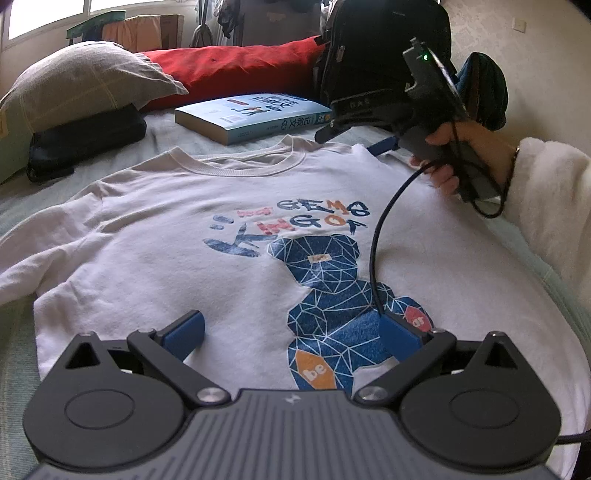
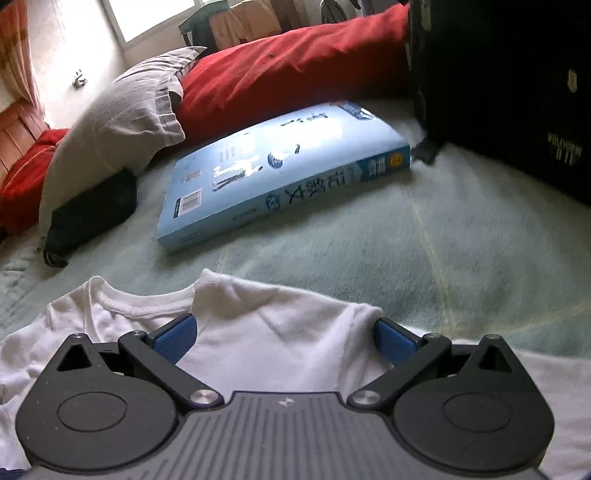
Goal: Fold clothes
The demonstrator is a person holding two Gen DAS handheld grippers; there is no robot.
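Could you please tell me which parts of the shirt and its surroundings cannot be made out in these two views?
- White T-shirt hem: left wrist view, hidden behind the left gripper.
- Right sleeve: left wrist view, covered by the person's fluffy sleeve.
- Book title: right wrist view, blurred.
- Black bag: right wrist view, cut off by the edge.

A bedroom in a home; the bed [image 2: 424,240] wears a pale green cover, with a grey pillow [image 1: 85,79] and a red pillow [image 1: 240,68] at its far side; a light blue book [image 2: 280,166] lies on the cover beside a black backpack [image 2: 509,92]; a bright window [image 2: 155,14] stands behind, clothes hanging near it.
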